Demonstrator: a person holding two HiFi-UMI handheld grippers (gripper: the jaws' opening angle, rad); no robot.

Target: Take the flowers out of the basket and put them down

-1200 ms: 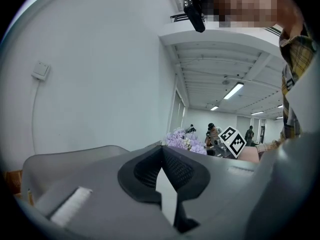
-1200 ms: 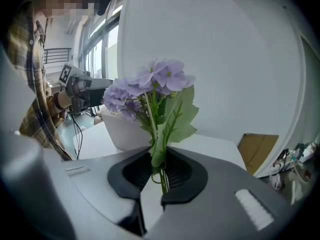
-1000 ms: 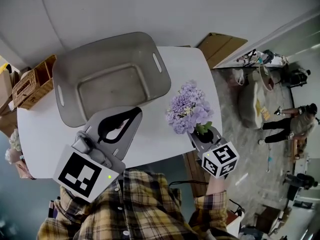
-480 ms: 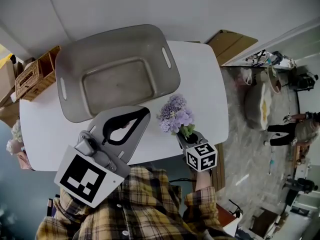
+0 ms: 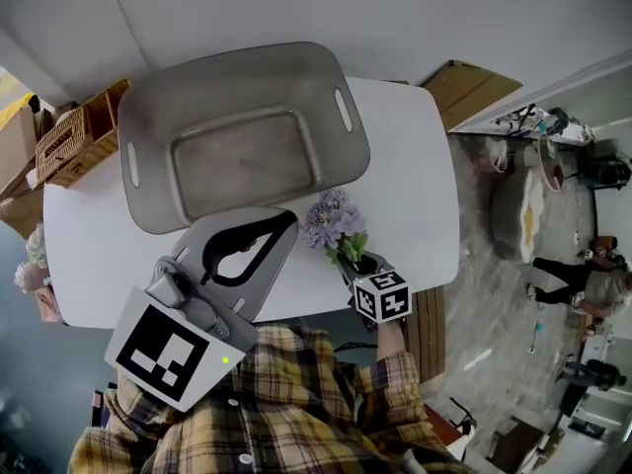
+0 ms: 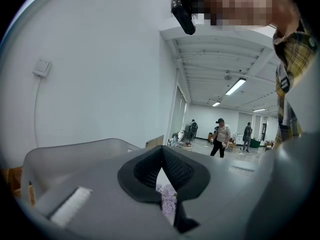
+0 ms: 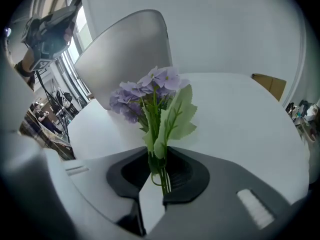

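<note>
A bunch of purple flowers with green leaves hangs low over the white table, just in front of the empty grey basket. My right gripper holds it by the stems. In the right gripper view the stems sit between the jaws, against the right pad, and the blooms point toward the basket. These jaws have just been opening slightly, with the stems still between them. My left gripper hovers shut and empty at the basket's near wall.
A wicker box stands at the table's far left corner and pale flowers lie off its left edge. A cardboard sheet leans beyond the right corner. Bags and people are on the floor to the right.
My right gripper has come down and toward the basket with the flowers, which now hang close to the tabletop. The left gripper has stayed put.
</note>
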